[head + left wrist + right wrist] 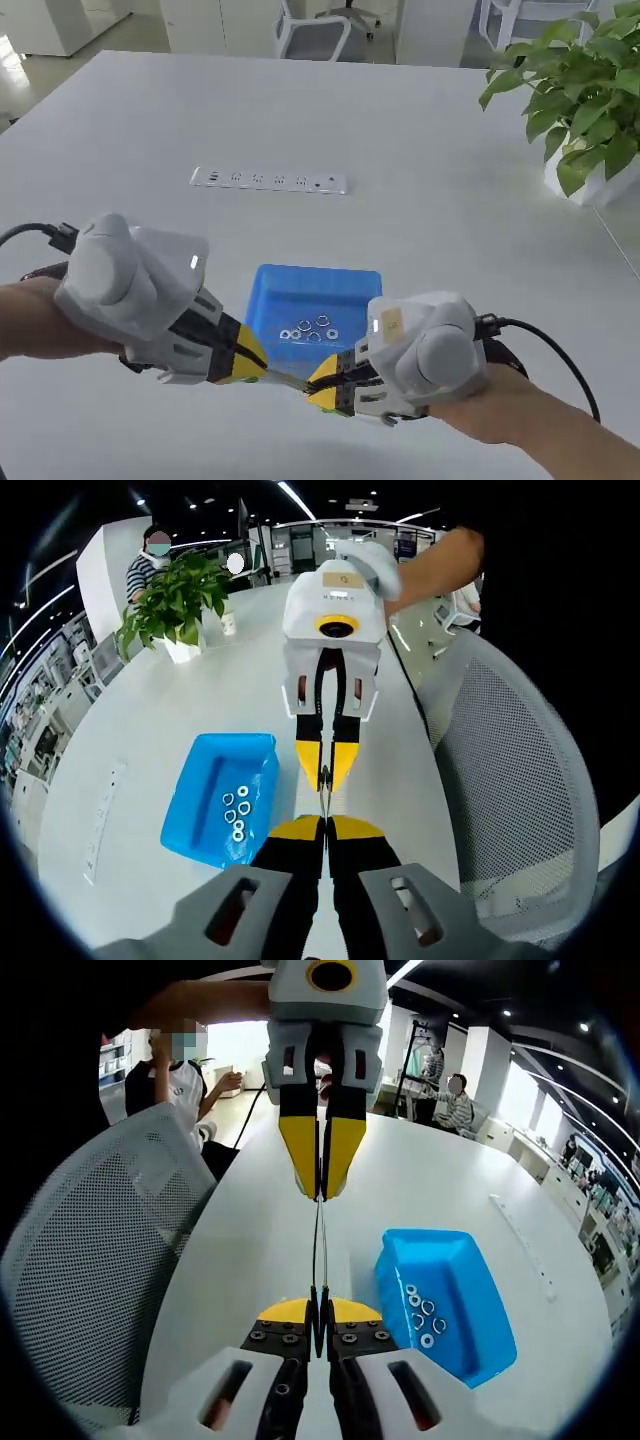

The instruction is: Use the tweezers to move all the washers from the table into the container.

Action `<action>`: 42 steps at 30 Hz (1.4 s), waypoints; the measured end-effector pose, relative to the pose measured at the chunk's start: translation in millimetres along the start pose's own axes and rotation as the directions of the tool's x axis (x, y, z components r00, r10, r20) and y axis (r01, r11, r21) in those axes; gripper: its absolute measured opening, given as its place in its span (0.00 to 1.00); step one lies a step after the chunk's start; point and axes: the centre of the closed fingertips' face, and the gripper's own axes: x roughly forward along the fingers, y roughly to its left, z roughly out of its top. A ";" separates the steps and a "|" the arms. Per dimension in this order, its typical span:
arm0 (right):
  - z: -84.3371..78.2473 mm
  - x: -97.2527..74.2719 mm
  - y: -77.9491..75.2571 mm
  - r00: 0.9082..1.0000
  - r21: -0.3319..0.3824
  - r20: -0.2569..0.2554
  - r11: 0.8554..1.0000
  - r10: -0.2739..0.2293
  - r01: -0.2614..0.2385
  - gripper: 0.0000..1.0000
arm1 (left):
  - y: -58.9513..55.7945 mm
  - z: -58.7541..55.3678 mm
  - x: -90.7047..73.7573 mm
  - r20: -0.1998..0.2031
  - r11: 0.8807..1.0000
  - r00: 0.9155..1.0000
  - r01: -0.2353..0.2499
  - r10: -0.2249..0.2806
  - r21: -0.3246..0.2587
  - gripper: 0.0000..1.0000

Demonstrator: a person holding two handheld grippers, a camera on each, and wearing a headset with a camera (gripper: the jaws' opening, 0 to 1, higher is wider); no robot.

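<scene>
A blue container (268, 290) sits on the white table, holding several metal washers (312, 330). Just in front of it, thin metal tweezers (290, 380) span between my two grippers, which face each other tip to tip. My left gripper (255, 365) is shut on one end and my right gripper (325, 385) on the other. In the left gripper view the tweezers (324, 795) run from my left gripper (325, 825) up to the right gripper (325, 770), with the container (200, 780) and washers (238, 810) to the left. In the right gripper view the tweezers (320, 1245) join my right gripper (318, 1310) to the left gripper (322, 1185); the container (480, 1290) with washers (420, 1315) lies to the right.
A white power strip (268, 181) lies beyond the container. A potted plant (580, 90) stands at the far right edge. A mesh chair (520, 780) is at the near table edge, and office chairs (315, 30) stand past the far edge. People are in the background.
</scene>
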 end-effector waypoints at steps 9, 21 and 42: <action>-6.6 1.2 6.5 1.000 -0.013 -0.025 1.000 0.003 -0.004 0.05 | -5.8 -23.7 14.7 -0.059 1.000 0.998 0.003 -0.003 0.001 0.05; -23.2 8.4 11.2 0.997 -0.019 -0.074 1.000 0.003 -0.004 0.06 | -8.2 -38.0 33.9 -0.080 1.000 0.997 0.022 -0.022 -0.013 0.05; -46.0 21.5 24.1 0.989 0.009 -0.143 1.000 0.031 -0.030 0.06 | -15.5 -61.6 59.9 -0.124 0.998 0.991 0.051 -0.056 -0.037 0.05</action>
